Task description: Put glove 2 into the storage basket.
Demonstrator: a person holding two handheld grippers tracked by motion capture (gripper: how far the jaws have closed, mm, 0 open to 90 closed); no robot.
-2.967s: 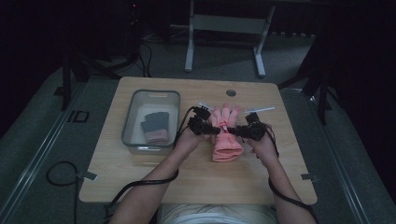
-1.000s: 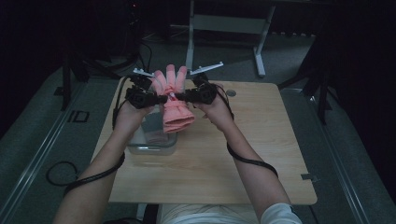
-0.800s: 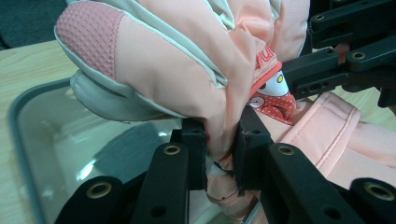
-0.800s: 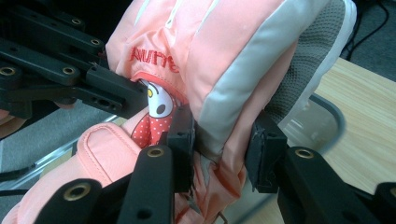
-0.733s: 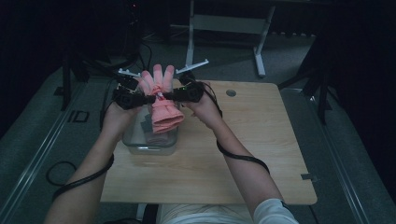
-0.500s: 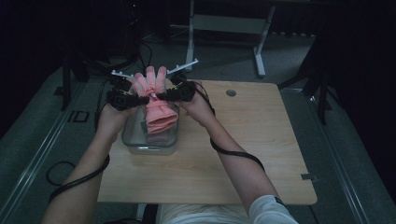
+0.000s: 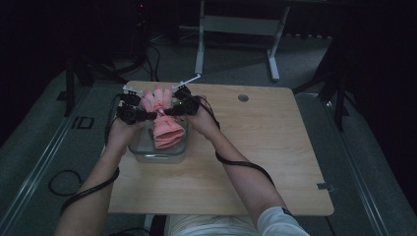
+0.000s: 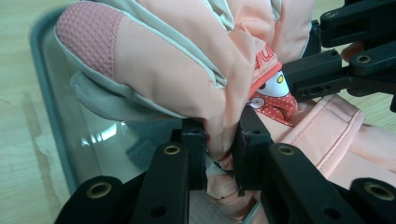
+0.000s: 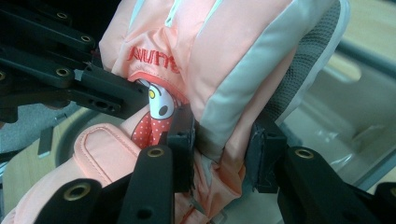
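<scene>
Pink glove (image 7: 164,129) over clear tray (image 7: 140,147), perhaps touching.

The high view was dim, its surroundings nearly black. Both gripper views were bright and evenly lit; nearest the lens, jaw bases blurred.

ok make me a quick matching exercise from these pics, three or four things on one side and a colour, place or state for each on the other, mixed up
Things:
1. glove
2. container
3. left gripper
4. hole in the tabletop

Descriptions:
a. clear, sitting on the table under the glove
b. round, near the table's far edge, apart from the hands
c. pink and grey, pinched from both sides
d. black jaws shut on a fold of fabric

Pairs: 1-c, 2-a, 3-d, 4-b
</scene>
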